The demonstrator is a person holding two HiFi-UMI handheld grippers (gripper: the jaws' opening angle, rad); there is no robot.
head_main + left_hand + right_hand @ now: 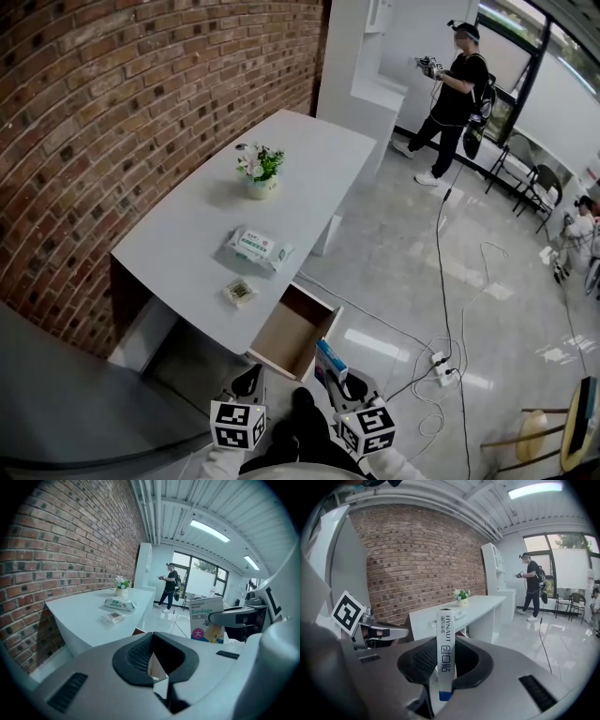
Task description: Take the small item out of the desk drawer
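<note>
Along the brick wall (141,94) at the left runs one white counter (187,234) carrying three things in a row: one flower pot (260,172) farthest off, one pack of wipes (260,247) in the middle, and one small clear packet (240,292) nearest the front edge. Below that edge, one drawer (281,337) stands pulled out, and its wooden bottom looks bare. Near its front corner hangs the left gripper (247,382), jaws slightly spread with nothing between them. Just right of the drawer front, the right gripper (349,384) pinches one bandage box (446,639) by its narrow sides. The box stands upright in the jaws, outside the drawer and over the floor. Farther right, one power strip (441,367) lies on the tiles with its cable trailing away. One person (455,84) in dark clothes stands far back by the windows.
</note>
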